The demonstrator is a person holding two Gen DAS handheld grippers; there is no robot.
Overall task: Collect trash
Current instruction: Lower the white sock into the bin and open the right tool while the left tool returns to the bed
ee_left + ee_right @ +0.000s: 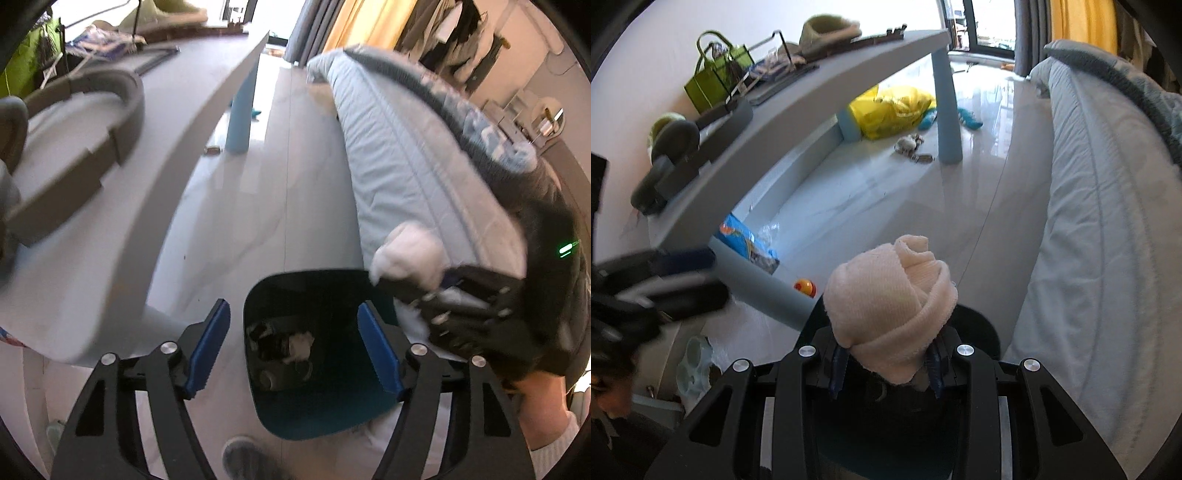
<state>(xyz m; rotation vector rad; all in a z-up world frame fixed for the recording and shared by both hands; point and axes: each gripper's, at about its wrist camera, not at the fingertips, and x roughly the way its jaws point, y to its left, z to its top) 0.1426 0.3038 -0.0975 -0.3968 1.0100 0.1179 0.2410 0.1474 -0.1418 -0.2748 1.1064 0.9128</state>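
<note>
Cloth wad (890, 306): pale pink, rolled, clamped in right claw (886, 369).

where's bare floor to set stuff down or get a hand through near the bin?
Free: the glossy floor strip between the table leg and the bed, running back to the bin. Crowded: under the table, with a yellow bag, toys and a blue packet. Over the bin, the right gripper holds a cloth wad.

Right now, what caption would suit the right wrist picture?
Right gripper clamps a rolled white cloth above the dark bin, beside the bed.
</note>
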